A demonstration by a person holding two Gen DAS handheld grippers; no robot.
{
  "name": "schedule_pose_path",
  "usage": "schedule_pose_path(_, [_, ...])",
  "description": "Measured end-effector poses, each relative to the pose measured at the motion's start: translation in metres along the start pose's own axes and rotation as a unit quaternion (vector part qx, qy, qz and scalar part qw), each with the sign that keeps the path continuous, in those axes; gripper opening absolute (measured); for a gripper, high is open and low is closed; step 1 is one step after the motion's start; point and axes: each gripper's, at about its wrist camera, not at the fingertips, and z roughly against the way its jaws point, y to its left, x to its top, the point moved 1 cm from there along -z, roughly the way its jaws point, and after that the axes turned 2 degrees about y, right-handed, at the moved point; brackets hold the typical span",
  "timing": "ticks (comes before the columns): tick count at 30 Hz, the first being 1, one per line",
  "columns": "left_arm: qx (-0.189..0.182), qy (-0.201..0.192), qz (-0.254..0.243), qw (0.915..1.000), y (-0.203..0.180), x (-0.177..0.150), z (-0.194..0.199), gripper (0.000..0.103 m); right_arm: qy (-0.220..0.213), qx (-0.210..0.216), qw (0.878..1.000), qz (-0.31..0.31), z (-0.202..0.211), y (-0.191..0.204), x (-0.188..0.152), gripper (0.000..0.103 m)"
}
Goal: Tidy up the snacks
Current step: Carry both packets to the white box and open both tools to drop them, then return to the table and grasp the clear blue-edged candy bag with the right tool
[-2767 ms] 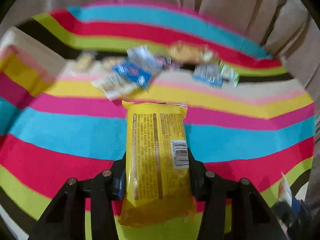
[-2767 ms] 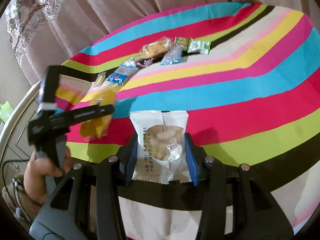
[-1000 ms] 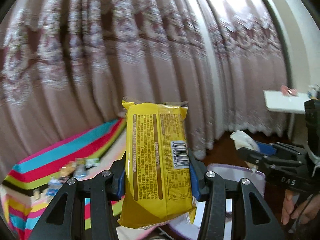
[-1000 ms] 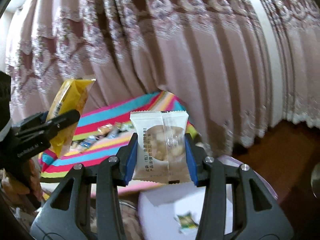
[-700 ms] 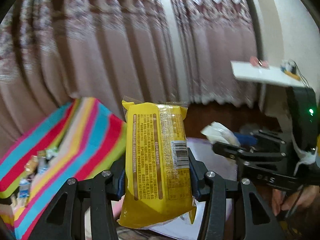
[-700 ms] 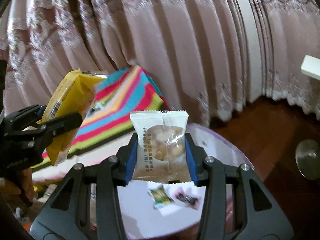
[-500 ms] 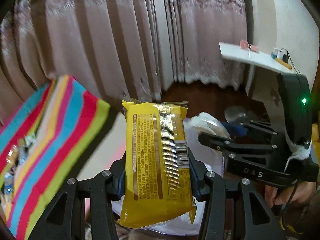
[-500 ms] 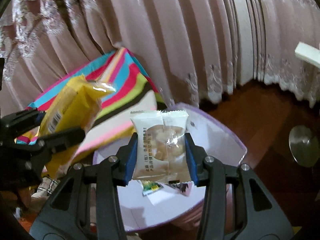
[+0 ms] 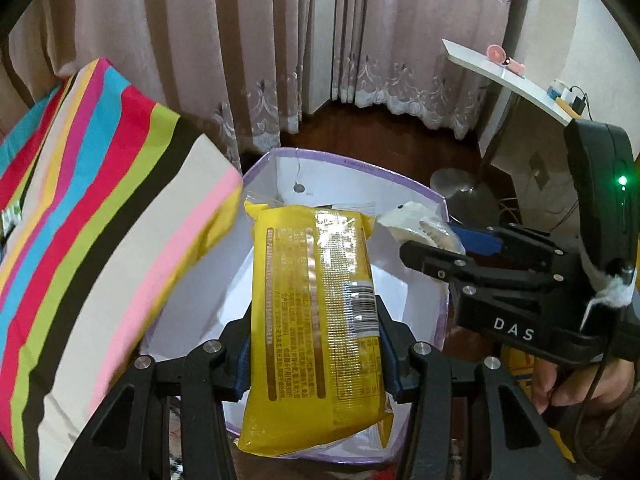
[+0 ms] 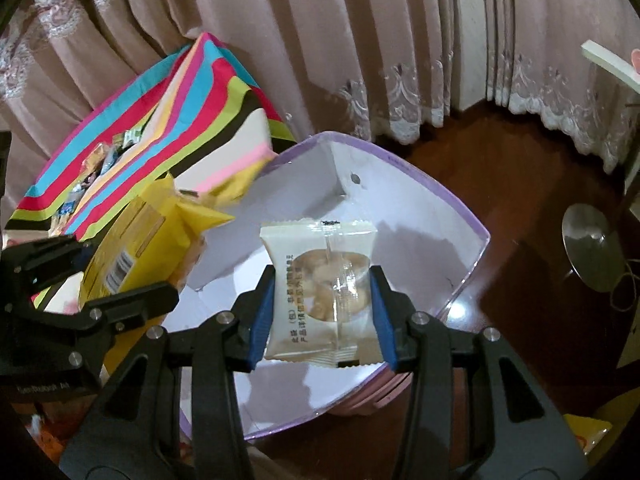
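My left gripper (image 9: 316, 344) is shut on a long yellow snack pack (image 9: 316, 304) and holds it over the open white box with a purple rim (image 9: 420, 192). My right gripper (image 10: 322, 316) is shut on a small white nut packet (image 10: 320, 292) and holds it above the same box (image 10: 460, 204). In the left wrist view the right gripper (image 9: 420, 248) is at the right with the white packet (image 9: 416, 224) over the box rim. In the right wrist view the left gripper (image 10: 100, 276) and its yellow pack (image 10: 140, 240) are at the left. The box floor is mostly hidden.
The striped table (image 9: 80, 184) lies to the left, with several small snacks (image 10: 100, 160) at its far end. Pink curtains (image 10: 280, 40) hang behind. A dark wood floor, a metal stand base (image 10: 592, 252) and a white shelf (image 9: 504, 76) are to the right.
Both grippers have swung from the striped table to the purple-rimmed box and come down over it, each still holding its packet.
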Motion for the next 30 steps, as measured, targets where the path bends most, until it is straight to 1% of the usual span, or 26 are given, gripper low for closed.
schedule_pose_path(1, [-0.002,0.0,0.002,1.0,0.002,0.0,-0.001,0.053,0.002,0.0,1.0,-0.005,-0.001,0.0,0.001,0.052])
schedule_pose_path(3, [0.0,-0.009,0.005,0.9999,0.005,-0.001,-0.001,0.064,0.002,0.003,1.0,-0.01,-0.001,0.0,0.003,0.053])
schedule_pose_path(4, [0.003,-0.02,0.009,0.9998,0.007,-0.001,0.003,0.073,0.002,0.0,1.0,-0.009,-0.001,0.002,0.004,0.055])
schedule_pose_path(5, [0.004,-0.028,0.012,0.9995,0.009,0.0,0.005,0.081,0.003,-0.002,1.0,-0.007,0.0,0.003,0.004,0.06])
schedule_pose_path(6, [0.006,-0.039,0.017,0.9991,0.012,0.0,0.01,0.083,0.003,-0.002,1.0,-0.007,0.0,0.005,0.005,0.063])
schedule_pose_path(9, [0.02,-0.056,0.026,0.9979,0.024,-0.002,0.017,0.083,0.004,0.002,1.0,-0.002,-0.002,0.013,0.007,0.064])
schedule_pose_path(12, [0.038,-0.065,0.042,0.9963,0.043,-0.008,0.023,0.083,0.016,0.011,1.0,0.016,-0.009,0.031,0.012,0.064])
schedule_pose_path(15, [0.055,-0.079,0.078,0.9924,0.078,-0.019,0.035,0.083,0.023,0.029,0.997,0.061,-0.016,0.067,0.021,0.064])
schedule_pose_path(16, [0.067,-0.089,0.092,0.9895,0.093,-0.024,0.041,0.083,0.024,0.034,0.996,0.08,-0.019,0.082,0.024,0.064])
schedule_pose_path(19, [0.141,-0.109,0.124,0.9762,0.139,-0.042,0.056,0.083,0.033,0.056,0.989,0.134,-0.033,0.13,0.033,0.066])
schedule_pose_path(20, [0.173,-0.112,0.143,0.9681,0.161,-0.052,0.062,0.084,0.037,0.064,0.986,0.149,-0.039,0.145,0.036,0.068])
schedule_pose_path(22, [0.206,-0.114,0.172,0.9567,0.192,-0.067,0.069,0.084,0.049,0.08,0.979,0.183,-0.056,0.183,0.041,0.069])
schedule_pose_path(23, [0.225,-0.116,0.195,0.9475,0.214,-0.08,0.075,0.084,0.053,0.087,0.975,0.197,-0.065,0.201,0.043,0.069])
schedule_pose_path(24, [0.237,-0.116,0.212,0.941,0.23,-0.089,0.079,0.084,0.057,0.093,0.972,0.206,-0.071,0.213,0.045,0.069])
schedule_pose_path(25, [0.243,-0.116,0.229,0.9356,0.244,-0.098,0.081,0.084,0.063,0.103,0.968,0.22,-0.081,0.234,0.047,0.069])
schedule_pose_path(26, [0.246,-0.115,0.255,0.9281,0.266,-0.11,0.085,0.084,0.067,0.109,0.966,0.225,-0.088,0.243,0.048,0.069])
schedule_pose_path(27, [0.246,-0.115,0.269,0.9239,0.278,-0.117,0.087,0.084,0.074,0.122,0.962,0.233,-0.099,0.263,0.05,0.069])
schedule_pose_path(28, [0.249,-0.116,0.288,0.9172,0.293,-0.127,0.09,0.084,0.078,0.129,0.96,0.237,-0.106,0.273,0.051,0.069])
schedule_pose_path(30, [0.266,-0.125,0.327,0.8982,0.327,-0.146,0.098,0.084,0.086,0.148,0.955,0.243,-0.121,0.3,0.055,0.069])
